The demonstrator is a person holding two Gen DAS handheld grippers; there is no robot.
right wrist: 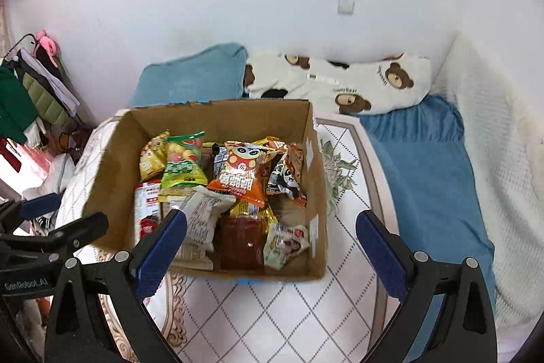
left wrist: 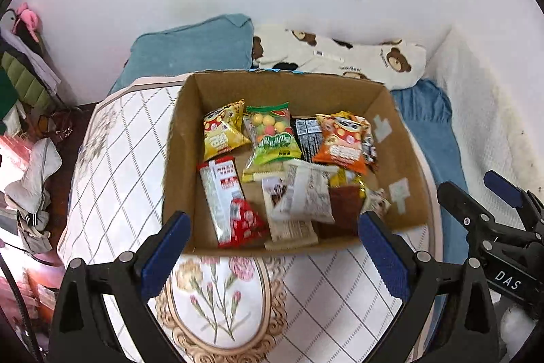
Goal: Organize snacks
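An open cardboard box (left wrist: 183,125) (right wrist: 112,165) sits on a quilted mat and holds several snack packets. Among them are a yellow packet (left wrist: 222,130), a green candy bag (left wrist: 272,138) (right wrist: 183,165), an orange packet (left wrist: 343,142) (right wrist: 241,176), a red-and-white packet (left wrist: 231,203) and a white packet (left wrist: 306,193) (right wrist: 204,210). My left gripper (left wrist: 275,244) is open and empty, hovering over the box's near edge. My right gripper (right wrist: 272,244) is open and empty above the box's near right part. Each gripper shows at the edge of the other's view.
The mat (left wrist: 221,312) (right wrist: 272,312) lies on a bed with a blue sheet (right wrist: 425,176). A teal pillow (left wrist: 190,50) and a bear-print pillow (left wrist: 357,56) lie behind the box. Clothes hang at the left (left wrist: 20,67). A white wall stands behind.
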